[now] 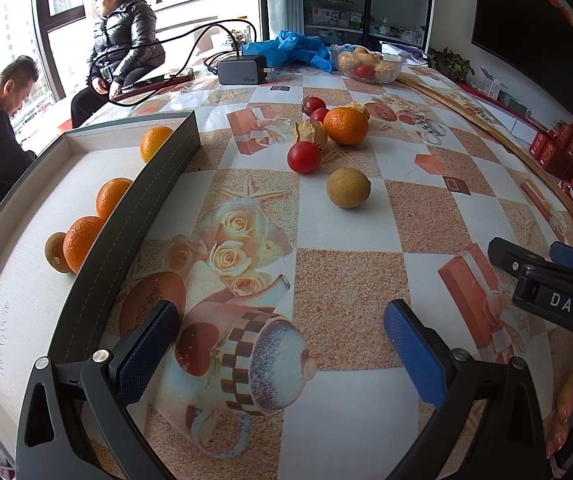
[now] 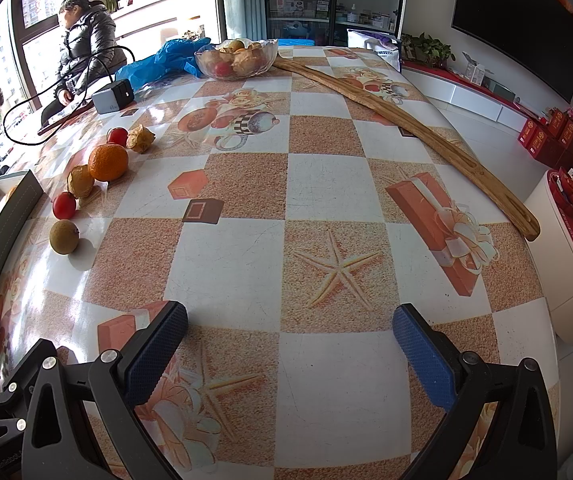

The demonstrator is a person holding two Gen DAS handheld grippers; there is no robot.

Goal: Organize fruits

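- Left gripper [image 1: 282, 344]: jaws wide apart, empty, over the table [image 1: 346, 280] beside the tray [image 1: 158, 184].
- Right gripper [image 2: 290, 344]: also wide apart, empty; "DAS" is printed on its body.
- Tray holds three oranges [image 1: 82, 242] and a brown fruit [image 1: 56, 252].
- Loose on the table: an orange [image 1: 345, 125], tomatoes [image 1: 304, 157], a brown fruit [image 1: 348, 188].
- Charger [image 1: 242, 72] reads "65W"; a glass bowl [image 1: 366, 65] of fruit stands near it.
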